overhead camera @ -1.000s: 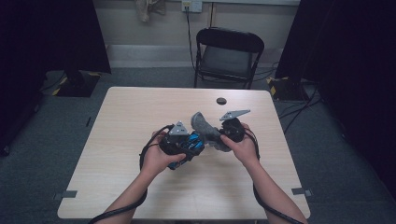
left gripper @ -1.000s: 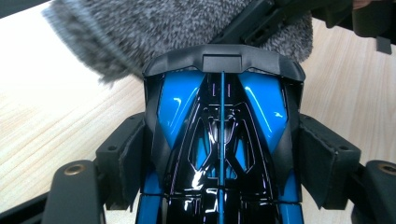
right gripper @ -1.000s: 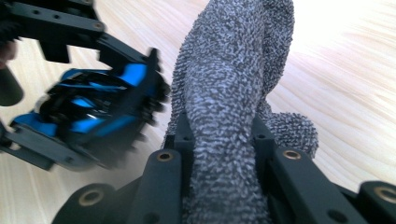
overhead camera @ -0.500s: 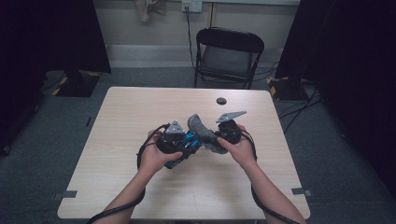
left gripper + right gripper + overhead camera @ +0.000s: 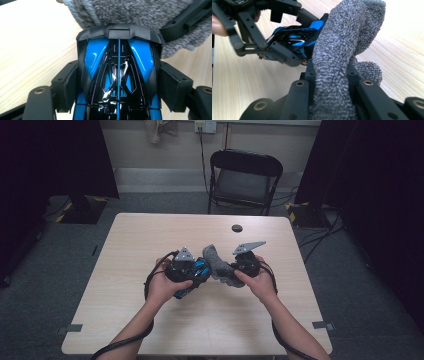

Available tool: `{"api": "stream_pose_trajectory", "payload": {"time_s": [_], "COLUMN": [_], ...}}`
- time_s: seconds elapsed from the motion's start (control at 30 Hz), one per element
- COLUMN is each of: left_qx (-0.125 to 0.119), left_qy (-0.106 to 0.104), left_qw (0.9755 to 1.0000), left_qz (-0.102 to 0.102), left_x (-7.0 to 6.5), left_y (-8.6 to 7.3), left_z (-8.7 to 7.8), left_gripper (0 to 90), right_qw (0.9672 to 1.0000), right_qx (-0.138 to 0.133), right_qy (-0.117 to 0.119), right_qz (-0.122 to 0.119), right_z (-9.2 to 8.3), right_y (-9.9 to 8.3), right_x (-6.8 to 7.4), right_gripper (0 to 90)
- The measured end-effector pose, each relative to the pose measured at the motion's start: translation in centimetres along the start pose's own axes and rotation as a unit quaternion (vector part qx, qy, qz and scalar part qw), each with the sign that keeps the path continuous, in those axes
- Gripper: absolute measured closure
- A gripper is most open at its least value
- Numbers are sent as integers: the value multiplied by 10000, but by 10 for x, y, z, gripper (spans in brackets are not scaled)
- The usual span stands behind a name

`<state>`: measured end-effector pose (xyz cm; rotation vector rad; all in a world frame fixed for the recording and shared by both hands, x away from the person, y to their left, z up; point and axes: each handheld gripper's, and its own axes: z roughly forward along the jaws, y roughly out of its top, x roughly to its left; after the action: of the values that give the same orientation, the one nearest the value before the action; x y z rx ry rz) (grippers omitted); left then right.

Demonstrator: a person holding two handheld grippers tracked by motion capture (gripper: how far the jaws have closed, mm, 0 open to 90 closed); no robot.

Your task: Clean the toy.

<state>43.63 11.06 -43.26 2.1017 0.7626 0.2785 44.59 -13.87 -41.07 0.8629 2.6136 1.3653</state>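
A glossy blue and black toy car (image 5: pixel 118 72) sits nose-forward between the pads of my left gripper (image 5: pixel 118 87), which is shut on its sides. A grey terry cloth (image 5: pixel 337 62) stands up between the jaws of my right gripper (image 5: pixel 332 82), pinched tight. The cloth (image 5: pixel 140 12) lies against the car's front end. In the high view both hands hold the left gripper (image 5: pixel 192 270) and right gripper (image 5: pixel 232 270) close together above the table's middle, with the car (image 5: pixel 200 268) and cloth (image 5: pixel 215 260) meeting between them.
The light wooden table (image 5: pixel 150 235) carries a small black round object (image 5: pixel 237 228) near its far edge. A black folding chair (image 5: pixel 245 175) stands behind the table. Cables trail from both grippers toward the person.
The left hand has shifted slightly with the car. The cloth stays against the car's front, and both grips are unchanged.
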Motion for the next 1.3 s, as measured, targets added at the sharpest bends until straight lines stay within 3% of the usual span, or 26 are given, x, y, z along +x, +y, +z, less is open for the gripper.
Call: {"api": "stream_pose_trajectory", "payload": {"time_s": [0.37, 0.8, 1.03, 1.3], "left_qx": [-3, -131, -92, -69], "left_qy": [54, -195, -373, -205], "left_qw": [9999, 9996, 9991, 9997], "left_qz": [-107, 126, 176, 131], "left_x": [7, -14, -26, -19], "left_y": [-1, 2, 3, -1], "left_z": [-3, -6, 2, 4], "left_gripper": [256, 256, 256, 256], "right_qw": [9999, 9982, 9989, 9996], "right_qx": [28, -268, -239, -149], "right_qy": [28, -452, -286, -109], "right_qz": [-124, 302, 277, 228], "right_z": [-7, -18, 0, 5], "right_y": [-5, -1, 7, 7], "right_x": [4, -19, -14, -8], "right_gripper": [723, 721, 721, 721]}}
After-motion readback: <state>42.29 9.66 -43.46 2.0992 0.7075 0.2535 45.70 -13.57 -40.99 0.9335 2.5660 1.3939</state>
